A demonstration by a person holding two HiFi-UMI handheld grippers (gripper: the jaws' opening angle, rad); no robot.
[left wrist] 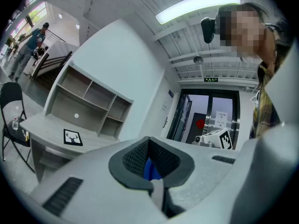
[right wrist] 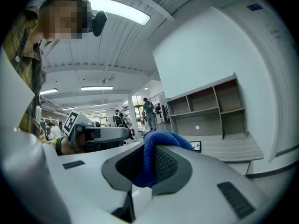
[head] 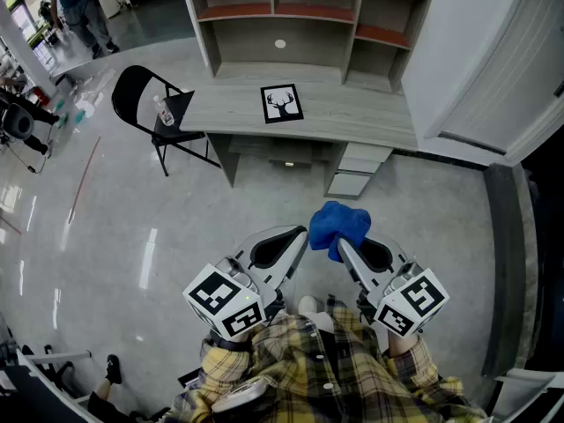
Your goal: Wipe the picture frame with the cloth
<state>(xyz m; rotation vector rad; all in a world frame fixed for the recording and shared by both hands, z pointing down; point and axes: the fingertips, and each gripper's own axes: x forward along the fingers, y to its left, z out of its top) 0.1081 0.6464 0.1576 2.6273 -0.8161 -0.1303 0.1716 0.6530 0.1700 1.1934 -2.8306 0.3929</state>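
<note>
The picture frame (head: 282,103), black with a white deer print, lies flat on the grey desk (head: 361,113), well ahead of both grippers. It also shows small in the left gripper view (left wrist: 73,137) and the right gripper view (right wrist: 195,146). My right gripper (head: 342,245) is shut on a bunched blue cloth (head: 339,226), which bulges up between its pads (right wrist: 156,146). My left gripper (head: 302,236) is shut beside it, its tip right next to the cloth. A sliver of blue (left wrist: 150,169) shows at its jaw tips. Both are held over the floor, close to my body.
A shelving unit (head: 291,16) stands on the back of the desk, with drawers (head: 352,170) under its right side. A black folding chair (head: 141,95) with a bottle (head: 164,111) on it stands to the desk's left. A person (head: 79,7) stands at far left. A white wall panel (head: 493,69) is at right.
</note>
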